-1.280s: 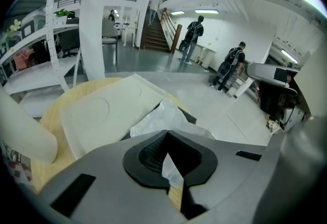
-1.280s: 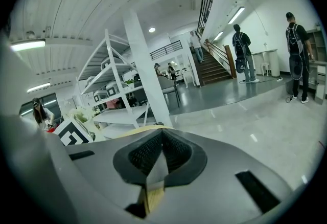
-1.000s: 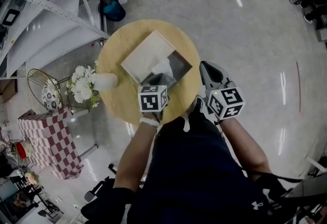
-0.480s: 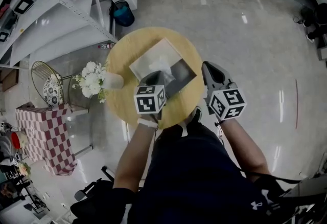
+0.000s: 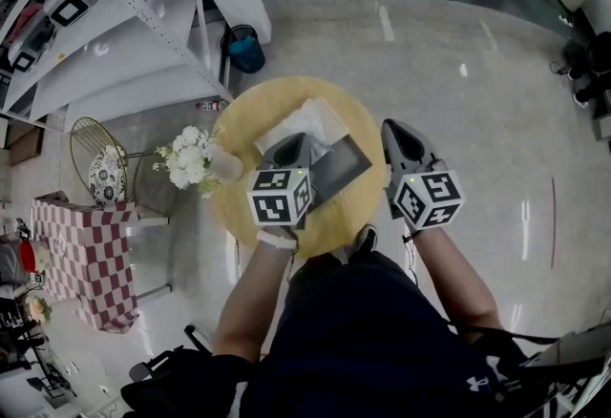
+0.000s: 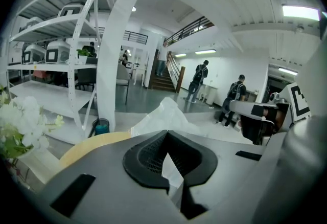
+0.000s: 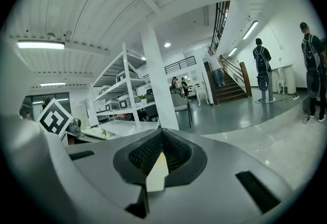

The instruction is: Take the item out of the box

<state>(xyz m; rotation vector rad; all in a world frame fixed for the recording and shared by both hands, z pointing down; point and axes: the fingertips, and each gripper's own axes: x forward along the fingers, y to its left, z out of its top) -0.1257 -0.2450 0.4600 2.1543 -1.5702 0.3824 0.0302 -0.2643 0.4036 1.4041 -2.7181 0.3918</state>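
An open box (image 5: 336, 168) with a white lid (image 5: 311, 117) lies on the round yellow table (image 5: 250, 206). My left gripper (image 5: 289, 143) hangs over the box's near side. In the left gripper view its jaws (image 6: 166, 138) are shut on a white crumpled plastic-wrapped item (image 6: 164, 114), which sticks up beyond the tips. The head view hides that item under the gripper. My right gripper (image 5: 395, 132) is held off the table's right edge, above the floor. Its jaws (image 7: 161, 137) are shut with nothing in them.
A vase of white flowers (image 5: 194, 156) stands at the table's left edge. White shelving (image 5: 115, 15), a blue bin (image 5: 245, 51), a wire basket (image 5: 95, 168) and a checkered block (image 5: 86, 259) sit to the left. Several people (image 6: 196, 81) stand far off by a staircase.
My left gripper has risen over the box, and the white item that showed in the box is now covered by it. The right gripper has kept its place beside the table.
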